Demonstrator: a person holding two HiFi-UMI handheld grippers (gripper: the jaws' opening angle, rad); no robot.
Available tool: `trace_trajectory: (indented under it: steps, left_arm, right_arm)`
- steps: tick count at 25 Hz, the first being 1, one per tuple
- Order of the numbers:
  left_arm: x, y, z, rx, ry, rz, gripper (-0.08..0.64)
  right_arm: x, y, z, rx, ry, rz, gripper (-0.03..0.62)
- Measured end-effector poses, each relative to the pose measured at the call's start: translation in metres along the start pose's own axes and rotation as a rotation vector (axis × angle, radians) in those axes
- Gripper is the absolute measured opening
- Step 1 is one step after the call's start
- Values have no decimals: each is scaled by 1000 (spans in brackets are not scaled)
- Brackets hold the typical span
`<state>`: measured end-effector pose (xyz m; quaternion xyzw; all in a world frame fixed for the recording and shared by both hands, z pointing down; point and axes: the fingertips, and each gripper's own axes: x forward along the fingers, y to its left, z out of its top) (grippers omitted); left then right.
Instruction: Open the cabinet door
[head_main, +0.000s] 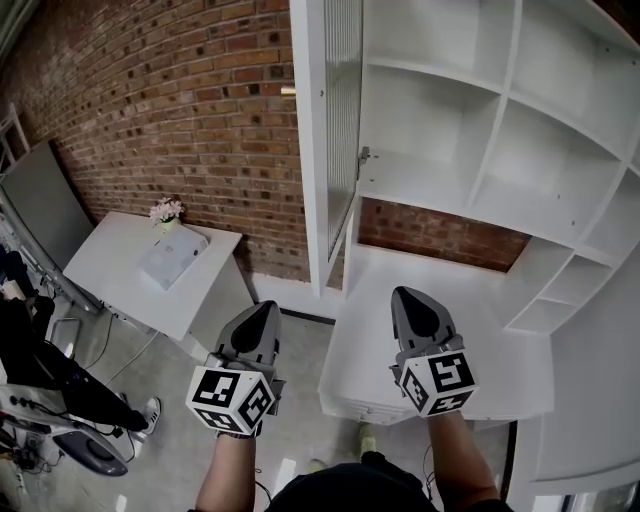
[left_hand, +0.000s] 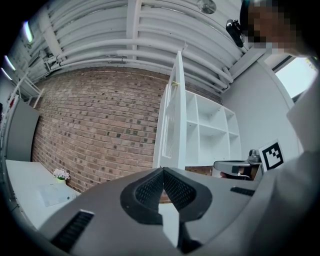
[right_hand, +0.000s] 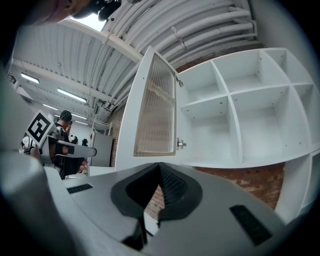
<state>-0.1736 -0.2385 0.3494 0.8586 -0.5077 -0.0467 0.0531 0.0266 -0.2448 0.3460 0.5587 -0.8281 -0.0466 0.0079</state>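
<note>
Head view: the door (head_main: 335, 140) stands swung open, edge-on at upper centre, and the cabinet (head_main: 480, 120) with its bare shelves fills the upper right. The left gripper (head_main: 268, 306) and right gripper (head_main: 405, 294) sit side by side at lower centre, apart from the door.

Left gripper view: jaws pressed together, pinching nothing; the door (left_hand: 175, 125) rises at centre, with a brick wall (left_hand: 100, 125) at left.

Right gripper view: jaws pressed together, empty; the door (right_hand: 155, 110) is at upper centre, with the cabinet (right_hand: 240, 115) at right.
</note>
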Motion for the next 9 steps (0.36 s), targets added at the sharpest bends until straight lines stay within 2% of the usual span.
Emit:
trace_trajectory:
  steps: [9]
  left_arm:
    - [2,-4,0,0,-6,-1,6]
  right_arm:
    - [-3,-5,-1,3,-3,-1,5]
